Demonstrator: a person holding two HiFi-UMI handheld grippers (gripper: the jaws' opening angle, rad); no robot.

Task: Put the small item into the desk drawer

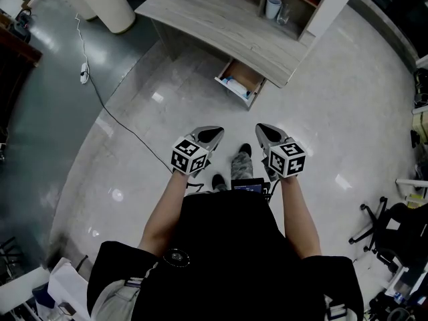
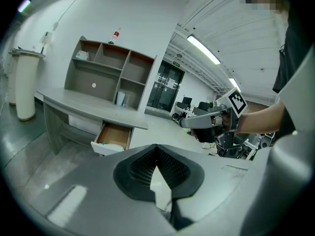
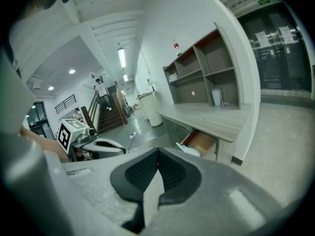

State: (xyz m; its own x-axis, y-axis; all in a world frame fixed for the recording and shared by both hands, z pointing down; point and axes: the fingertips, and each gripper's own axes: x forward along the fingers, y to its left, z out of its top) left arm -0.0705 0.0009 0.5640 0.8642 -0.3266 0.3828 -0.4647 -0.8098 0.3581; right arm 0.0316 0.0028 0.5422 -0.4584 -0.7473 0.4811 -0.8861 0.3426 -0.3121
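The grey wooden desk point(image 1: 207, 19) stands ahead of me with its drawer point(image 1: 243, 79) pulled open. Inside the drawer lies a white and blue item point(image 1: 235, 86), also visible as the white item point(image 3: 190, 151) in the right gripper view. I hold both grippers side by side at waist height, well short of the desk. My left gripper point(image 1: 215, 134) is shut with nothing between its pads point(image 2: 147, 167). My right gripper point(image 1: 261, 130) is also shut and empty. The open drawer point(image 2: 114, 135) sits far beyond the left jaws, and the right gripper point(image 2: 189, 123) shows beside it.
A shelf unit on the desk holds a white mug point(image 1: 273, 7). A white bin point(image 1: 107, 2) stands left of the desk, with a cable and power strip point(image 1: 84, 72) on the floor. An office chair point(image 1: 384, 226) stands at the right.
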